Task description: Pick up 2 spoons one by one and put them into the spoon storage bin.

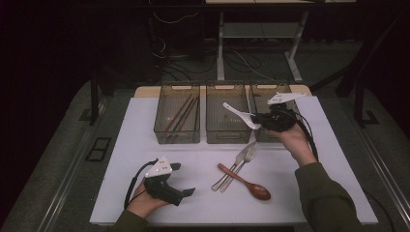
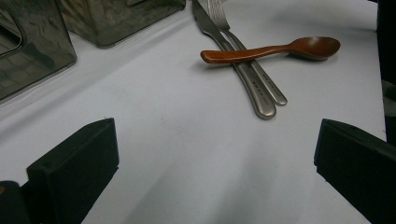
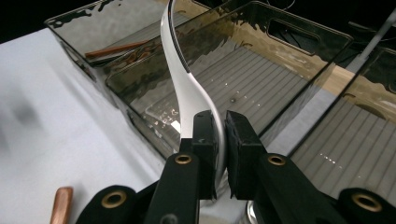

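High view: the right gripper (image 1: pixel 257 119) is clamped on the handle of a white spoon (image 1: pixel 238 114), held above the middle bin (image 1: pixel 228 137) (bowl end pointing left). The left gripper (image 1: pixel 184 179) rests near-left on the tabletop (image 1: pixel 145 159), jaws spread wide, holding nothing. A wooden spoon (image 1: pixel 246 182) lies across a fork (image 1: pixel 241 165).

White spoon (image 1: pixel 240 115), glossy, dark line along rim. Black tongs (image 3: pixel 219 135), brass-coloured rivets. Left tongs (image 1: pixel 185 180) black, pale grey plate on top. Smoky translucent grey bins (image 1: pixel 177 137), ribbed floors. Reddish-brown chopsticks (image 1: pixel 181 115). Wooden spoon (image 1: pixel 245 182), warm red-brown, polished. Fork (image 1: pixel 240 166) and knife (image 1: pixel 231 170), brushed silver. White desk (image 1: pixel 121 159). Olive-green sleeve (image 1: pixel 326 198).
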The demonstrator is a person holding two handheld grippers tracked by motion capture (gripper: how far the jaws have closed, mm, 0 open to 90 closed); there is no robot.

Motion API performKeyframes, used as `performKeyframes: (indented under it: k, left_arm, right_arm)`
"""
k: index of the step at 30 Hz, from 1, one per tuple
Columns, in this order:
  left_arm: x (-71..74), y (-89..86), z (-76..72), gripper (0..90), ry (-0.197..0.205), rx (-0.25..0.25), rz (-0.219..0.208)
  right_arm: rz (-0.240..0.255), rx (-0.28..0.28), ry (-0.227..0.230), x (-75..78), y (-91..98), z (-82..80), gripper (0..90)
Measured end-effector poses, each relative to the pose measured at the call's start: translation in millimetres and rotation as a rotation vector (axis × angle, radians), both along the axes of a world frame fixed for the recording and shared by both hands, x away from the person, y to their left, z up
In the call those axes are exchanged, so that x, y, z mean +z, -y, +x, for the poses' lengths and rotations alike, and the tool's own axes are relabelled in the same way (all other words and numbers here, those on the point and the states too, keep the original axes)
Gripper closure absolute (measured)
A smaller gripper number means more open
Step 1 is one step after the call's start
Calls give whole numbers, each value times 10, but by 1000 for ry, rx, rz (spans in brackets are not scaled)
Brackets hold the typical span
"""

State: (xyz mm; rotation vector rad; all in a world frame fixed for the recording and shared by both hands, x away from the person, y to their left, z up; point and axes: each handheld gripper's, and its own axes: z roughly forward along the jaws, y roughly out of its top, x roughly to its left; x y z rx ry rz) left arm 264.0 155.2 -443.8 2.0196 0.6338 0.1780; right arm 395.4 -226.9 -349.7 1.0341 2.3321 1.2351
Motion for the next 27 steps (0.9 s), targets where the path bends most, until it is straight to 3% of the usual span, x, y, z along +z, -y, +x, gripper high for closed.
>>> performKeyframes:
  k: [7, 16, 27]
  left_arm:
    - [-3, 6, -5, 0, 4, -1, -3]
    - [-3, 6, -4, 0, 4, -3, -5]
    - [-3, 6, -4, 0, 6, -9, 1]
  right_arm:
    - [-25, -2, -16, -4, -178, 187, 822]
    - [-70, -9, -60, -126, -340, 370, 822]
    - [-153, -1, -115, -303, -453, 460, 821]
